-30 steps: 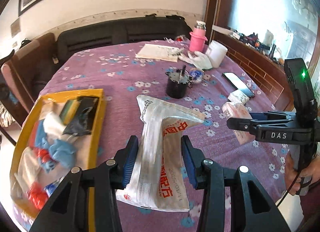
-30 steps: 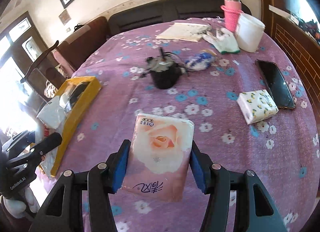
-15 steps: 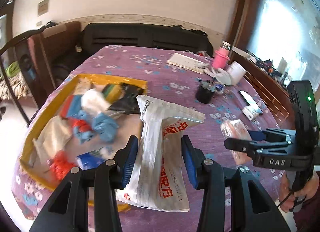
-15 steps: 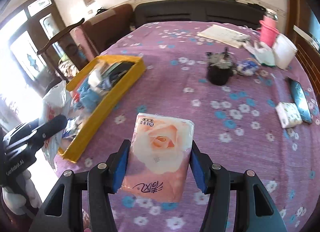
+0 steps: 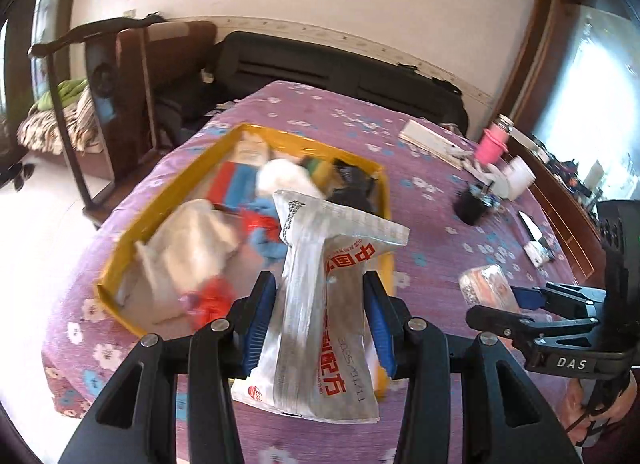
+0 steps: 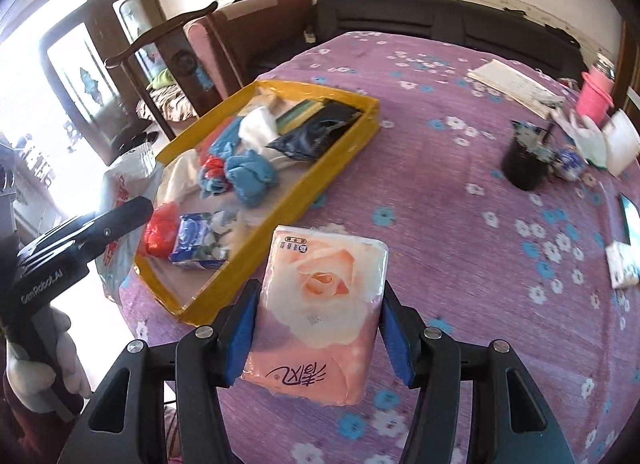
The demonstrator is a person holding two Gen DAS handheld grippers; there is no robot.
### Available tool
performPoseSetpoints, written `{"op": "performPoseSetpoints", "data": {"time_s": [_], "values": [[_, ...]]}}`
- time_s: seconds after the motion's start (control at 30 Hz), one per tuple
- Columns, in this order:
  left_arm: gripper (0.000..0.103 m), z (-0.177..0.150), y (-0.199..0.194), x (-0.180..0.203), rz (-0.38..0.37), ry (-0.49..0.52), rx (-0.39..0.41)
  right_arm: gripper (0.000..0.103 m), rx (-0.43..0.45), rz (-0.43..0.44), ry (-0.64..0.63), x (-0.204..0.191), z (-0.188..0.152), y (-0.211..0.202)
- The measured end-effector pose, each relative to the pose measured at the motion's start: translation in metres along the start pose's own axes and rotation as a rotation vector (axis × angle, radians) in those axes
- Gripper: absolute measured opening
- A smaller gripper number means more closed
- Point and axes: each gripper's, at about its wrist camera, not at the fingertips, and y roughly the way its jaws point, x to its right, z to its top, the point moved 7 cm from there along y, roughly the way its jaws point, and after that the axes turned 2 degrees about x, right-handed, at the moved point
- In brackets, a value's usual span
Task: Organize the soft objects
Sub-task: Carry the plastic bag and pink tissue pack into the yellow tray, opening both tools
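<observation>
Left gripper point(image 5: 318, 320): jaws clenched on a white sachet pack point(image 5: 320, 304) with red print, long axis running along the fingers, its top flared over the yellow tray point(image 5: 160, 208). Right gripper point(image 6: 316, 328): jaws grasping a pink tissue pack point(image 6: 324, 304) with a rose print, held above the purple floral counter point(image 6: 440, 200). The tray lies ahead and to the left of the right jaws, just beyond the pack; the left hand is nearer (already over the tray's near corner). Tray holds blue cloth point(image 6: 250, 176), a red bag point(image 6: 160, 232) and a black pouch point(image 6: 316, 136); free floor shows at its near end. A black cup point(image 6: 526, 168) stands well apart to the right, not in the way.
</observation>
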Motion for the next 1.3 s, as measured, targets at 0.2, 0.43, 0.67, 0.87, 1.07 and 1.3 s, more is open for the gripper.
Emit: {"op": "performPoseSetpoints", "data": {"time_s": [0.2,0.43,0.67,0.87,1.07,1.3], "values": [[0.044,0.004,0.002,-0.036,0.046,-0.041,-0.001,0.061,-0.013,0.016,-0.031,-0.021,0.014,0.017],[0.044,0.003,0.019,-0.079,0.098,-0.106,-0.043,0.061,-0.023,0.056,-0.057,-0.049,0.034,0.038],[0.044,-0.007,0.047,-0.097,0.104,-0.157,-0.103,0.061,-0.038,0.135,-0.052,-0.073,0.059,0.066],[0.044,-0.004,0.056,-0.095,0.13,-0.124,-0.099,0.062,-0.066,0.289,0.035,-0.089,0.078,0.093],[0.046,-0.005,0.058,-0.092,0.157,-0.102,-0.092,0.062,-0.155,0.34,0.136,-0.086,0.093,0.139],[0.047,-0.006,0.058,-0.092,0.159,-0.101,-0.092,0.06,-0.095,0.014,-0.029,-0.076,0.104,0.152]]}}
